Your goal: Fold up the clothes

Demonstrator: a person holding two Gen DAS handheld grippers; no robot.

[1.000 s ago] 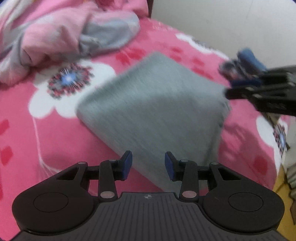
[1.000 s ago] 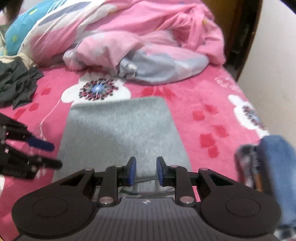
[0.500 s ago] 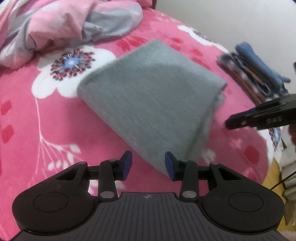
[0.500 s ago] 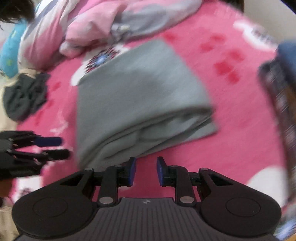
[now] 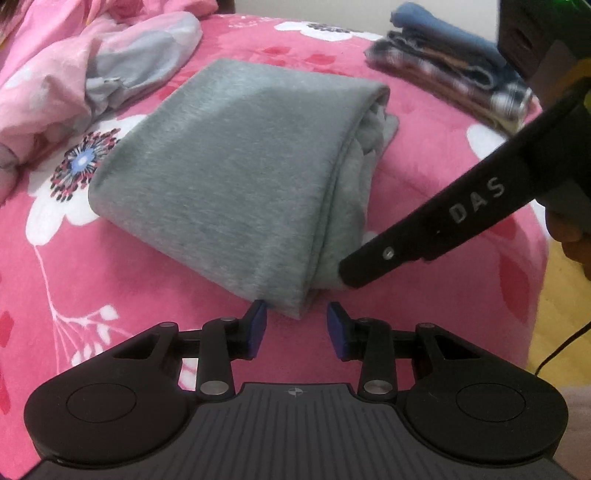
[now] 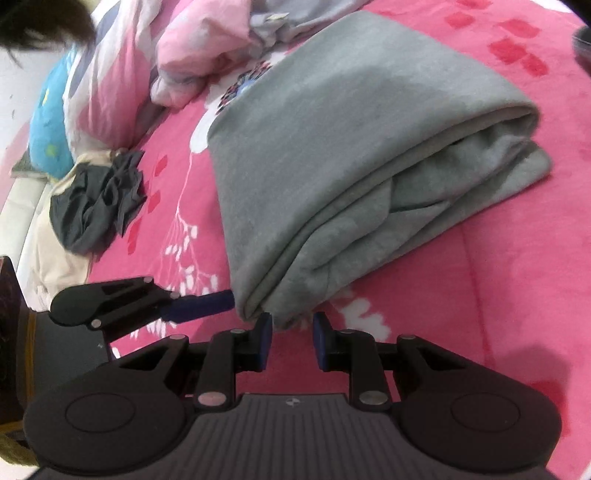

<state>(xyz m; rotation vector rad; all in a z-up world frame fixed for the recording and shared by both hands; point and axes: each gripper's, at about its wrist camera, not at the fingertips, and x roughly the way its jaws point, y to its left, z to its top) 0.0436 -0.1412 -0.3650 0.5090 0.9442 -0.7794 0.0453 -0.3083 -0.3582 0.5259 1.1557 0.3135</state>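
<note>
Pink floral bed (image 5: 110,266) carries a folded grey garment (image 5: 236,173); left claw (image 5: 295,325) and right claw (image 6: 291,341) both partly open, empty, at its near corner.

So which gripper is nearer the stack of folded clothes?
Right. The right gripper is at the grey garment's open edge, facing the stack; the left gripper is at its near corner.

A bed under a bright pink fleece blanket with white flowers (image 5: 147,280) is filling the room, meeting a plain off-white wall (image 5: 332,14) and yellow wooden floor (image 5: 565,295).
</note>
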